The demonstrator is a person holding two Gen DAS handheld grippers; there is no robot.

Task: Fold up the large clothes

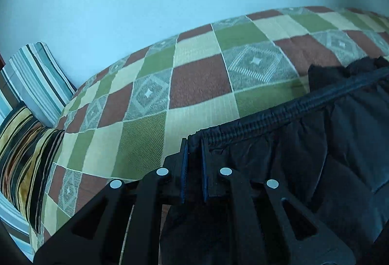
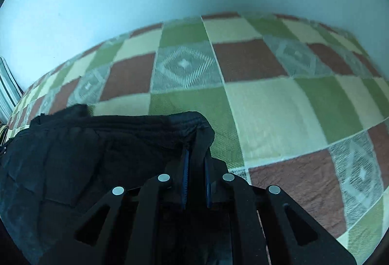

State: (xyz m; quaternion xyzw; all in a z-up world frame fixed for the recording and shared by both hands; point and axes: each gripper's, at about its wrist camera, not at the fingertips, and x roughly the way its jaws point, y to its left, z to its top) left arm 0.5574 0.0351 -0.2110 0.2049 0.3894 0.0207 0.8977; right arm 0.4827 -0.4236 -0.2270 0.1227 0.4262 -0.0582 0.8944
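Black trousers (image 1: 316, 155), waistband stretched left–right above the bed (image 1: 199, 85); left claw (image 1: 194, 143) and right claw (image 2: 197, 143) each clenched on a waistband corner.

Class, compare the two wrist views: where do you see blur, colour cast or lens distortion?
Left wrist view: sharp, bluish cast on the wall, fisheye bends the checked bedspread into an arc. Right wrist view: same cast and curve, but the bedspread blurs toward the right edge, and the dark garment loses detail in shadow.
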